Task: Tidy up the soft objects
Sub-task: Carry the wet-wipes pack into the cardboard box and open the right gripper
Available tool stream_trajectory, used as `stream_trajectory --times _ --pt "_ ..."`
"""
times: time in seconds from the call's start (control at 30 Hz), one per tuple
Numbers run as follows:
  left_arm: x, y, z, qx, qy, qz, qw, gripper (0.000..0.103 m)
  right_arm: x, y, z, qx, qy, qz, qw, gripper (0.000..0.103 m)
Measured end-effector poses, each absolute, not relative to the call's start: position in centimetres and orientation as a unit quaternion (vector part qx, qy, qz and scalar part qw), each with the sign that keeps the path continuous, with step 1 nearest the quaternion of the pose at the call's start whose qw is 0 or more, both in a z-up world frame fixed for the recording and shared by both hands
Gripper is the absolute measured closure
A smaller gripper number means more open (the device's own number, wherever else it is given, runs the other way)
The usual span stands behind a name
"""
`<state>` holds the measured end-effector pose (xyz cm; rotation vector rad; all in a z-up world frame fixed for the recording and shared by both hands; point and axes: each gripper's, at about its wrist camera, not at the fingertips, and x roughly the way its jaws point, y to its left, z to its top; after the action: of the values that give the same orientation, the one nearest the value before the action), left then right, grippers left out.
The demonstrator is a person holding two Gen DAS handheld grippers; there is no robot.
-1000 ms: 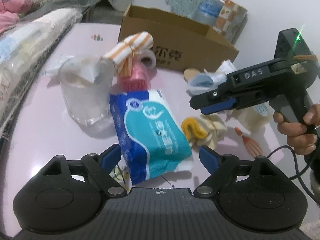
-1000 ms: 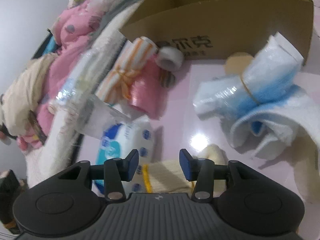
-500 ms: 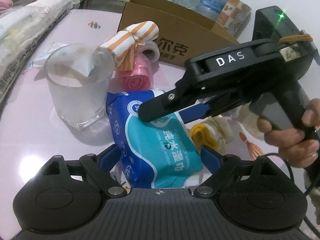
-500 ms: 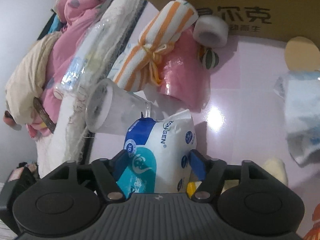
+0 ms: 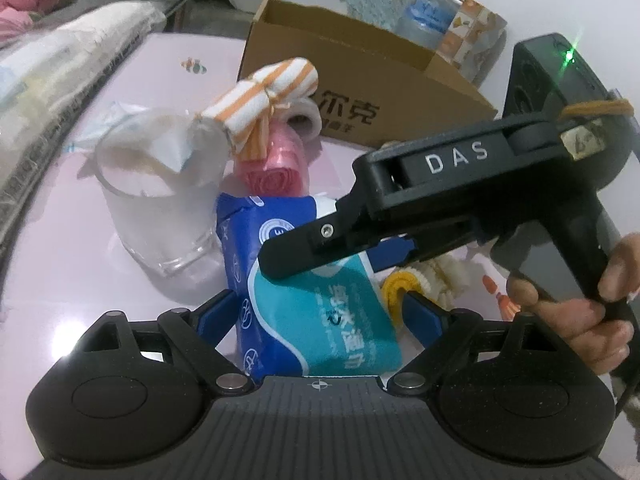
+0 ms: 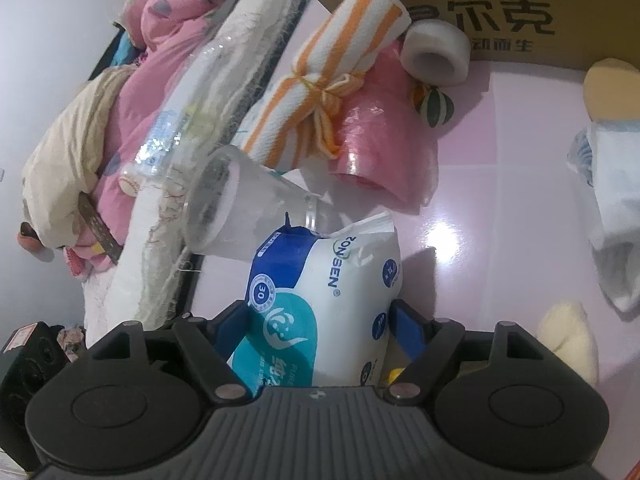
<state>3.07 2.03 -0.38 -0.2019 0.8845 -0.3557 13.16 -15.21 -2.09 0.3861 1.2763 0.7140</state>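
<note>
A blue and white wipes pack (image 5: 304,296) lies on a pink table (image 5: 72,248), and both tongs straddle it. The left tongs (image 5: 320,312) are spread wide, one blue finger (image 5: 216,316) on each side of the pack's near end; whether the pads touch the wrapper cannot be told. The right tongs (image 6: 320,324) reach across from the right, held by a hand (image 5: 576,320), and their jaws have just been opening. They now stand wide, with the pack between them and a slim gap at the right pad (image 6: 408,328).

Just beyond the left tongs' tips, to the left of the pack, stands a clear cup (image 5: 160,200) with tissue inside. Behind the pack lies a pink roll (image 5: 276,160), and an orange-striped cloth bundle (image 5: 264,104) rests on top of it. A white tape roll (image 5: 304,118) sits just beside the bundle, against a cardboard box (image 5: 360,92) at the far end. To the right of the left tongs, near the pack, lies a yellow and cream cloth (image 5: 424,280). In the right wrist view, a blue and white cloth (image 6: 612,208) lies well to the right.
</note>
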Motion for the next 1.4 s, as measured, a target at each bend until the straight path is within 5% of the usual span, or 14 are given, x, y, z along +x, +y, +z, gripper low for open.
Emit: stream_trajectory --times 0.73,1.4 --pt "-0.2 -1.3 10.2 -0.002 0.336 -0.136 0.932 0.014 9.9 -17.2 5.5 0.22 0.49 0.4 0.742 0.018" --pt "13.6 -5.6 15.7 0.028 0.34 -0.202 0.918 0.014 20.4 -23.2 10.4 0.292 0.466 0.349 0.759 0.02"
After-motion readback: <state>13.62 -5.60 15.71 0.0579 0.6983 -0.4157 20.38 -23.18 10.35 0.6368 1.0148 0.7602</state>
